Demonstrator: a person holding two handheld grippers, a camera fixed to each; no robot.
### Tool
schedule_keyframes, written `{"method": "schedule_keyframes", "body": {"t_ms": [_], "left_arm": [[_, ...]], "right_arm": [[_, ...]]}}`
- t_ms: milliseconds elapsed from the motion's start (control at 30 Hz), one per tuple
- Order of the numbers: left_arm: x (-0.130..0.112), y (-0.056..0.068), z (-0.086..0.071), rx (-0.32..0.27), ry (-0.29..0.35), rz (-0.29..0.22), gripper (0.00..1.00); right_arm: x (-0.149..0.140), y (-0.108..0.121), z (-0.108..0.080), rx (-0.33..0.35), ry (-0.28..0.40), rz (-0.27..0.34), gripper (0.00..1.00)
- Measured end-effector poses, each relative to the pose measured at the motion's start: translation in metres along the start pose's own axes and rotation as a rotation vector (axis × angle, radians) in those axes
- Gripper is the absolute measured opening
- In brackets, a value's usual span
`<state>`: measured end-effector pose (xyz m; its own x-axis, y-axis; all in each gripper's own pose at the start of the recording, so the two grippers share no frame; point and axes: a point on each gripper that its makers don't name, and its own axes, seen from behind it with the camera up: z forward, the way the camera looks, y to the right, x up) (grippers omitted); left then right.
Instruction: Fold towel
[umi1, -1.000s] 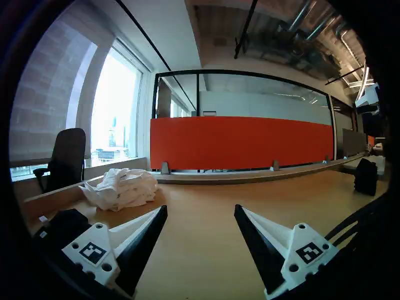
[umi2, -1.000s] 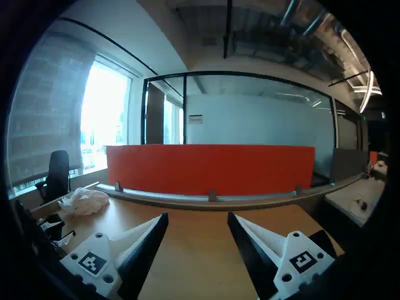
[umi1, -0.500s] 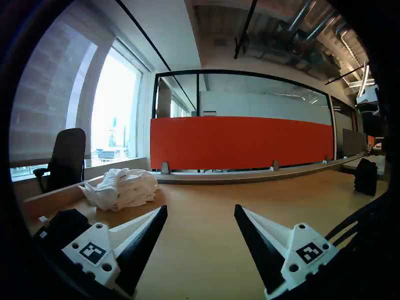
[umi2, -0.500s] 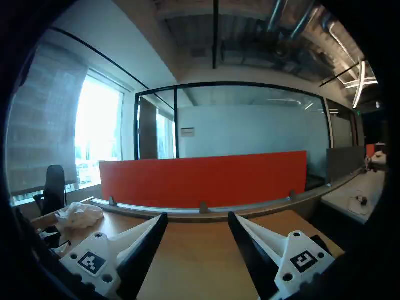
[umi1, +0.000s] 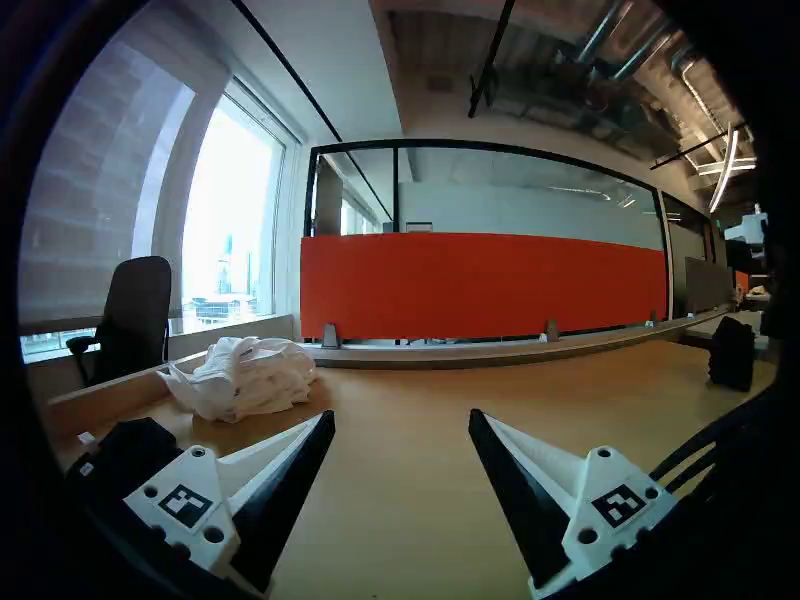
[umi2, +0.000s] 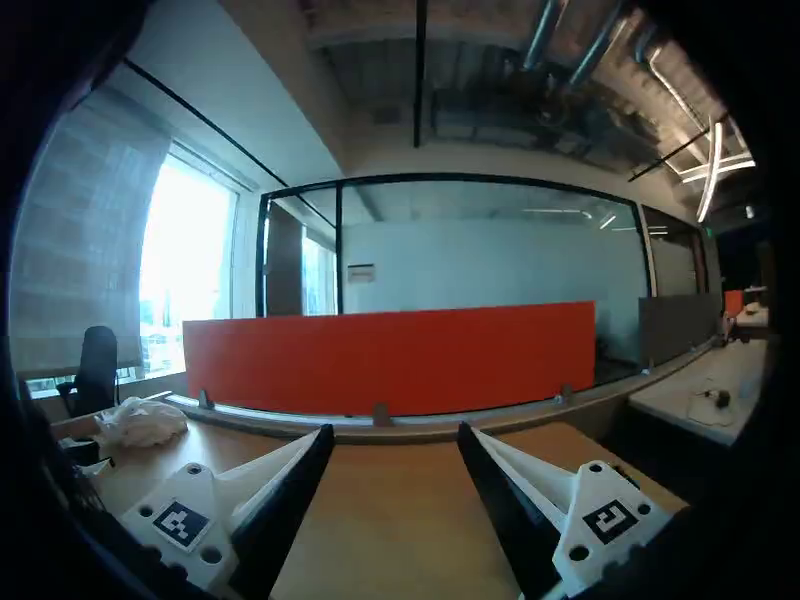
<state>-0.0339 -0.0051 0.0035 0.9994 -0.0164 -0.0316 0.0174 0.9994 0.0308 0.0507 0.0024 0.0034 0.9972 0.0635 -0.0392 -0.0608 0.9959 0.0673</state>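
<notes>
Right gripper (umi2: 395, 432) more upward, towel (umi2: 138, 422) farther left

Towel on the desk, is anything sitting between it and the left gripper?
Nothing visible does. The crumpled white towel lies ahead and to the left of the open left gripper, with bare desk between them. A black object sits at lower left, beside that path rather than across it.

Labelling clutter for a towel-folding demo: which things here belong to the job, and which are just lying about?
Job: crumpled white towel, left claw, right claw, wooden desk.
Lying about: office chair, orange divider, black object on the desk.
</notes>
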Motion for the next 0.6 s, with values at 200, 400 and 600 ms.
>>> {"method": "schedule_keyframes", "body": {"t_ms": [200, 400, 600], "left_arm": [[0.0, 0.0, 0.0, 0.0, 0.0, 0.0, 1.0], [0.0, 0.0, 0.0, 0.0, 0.0, 0.0, 1.0], [0.0, 0.0, 0.0, 0.0, 0.0, 0.0, 1.0]], "right_arm": [[-0.031, 0.003, 0.0, -0.009, -0.018, 0.007, 0.96], [-0.062, 0.005, 0.0, -0.023, -0.034, -0.008, 0.96], [-0.087, 0.01, -0.002, -0.041, -0.049, -0.014, 0.96]]}}
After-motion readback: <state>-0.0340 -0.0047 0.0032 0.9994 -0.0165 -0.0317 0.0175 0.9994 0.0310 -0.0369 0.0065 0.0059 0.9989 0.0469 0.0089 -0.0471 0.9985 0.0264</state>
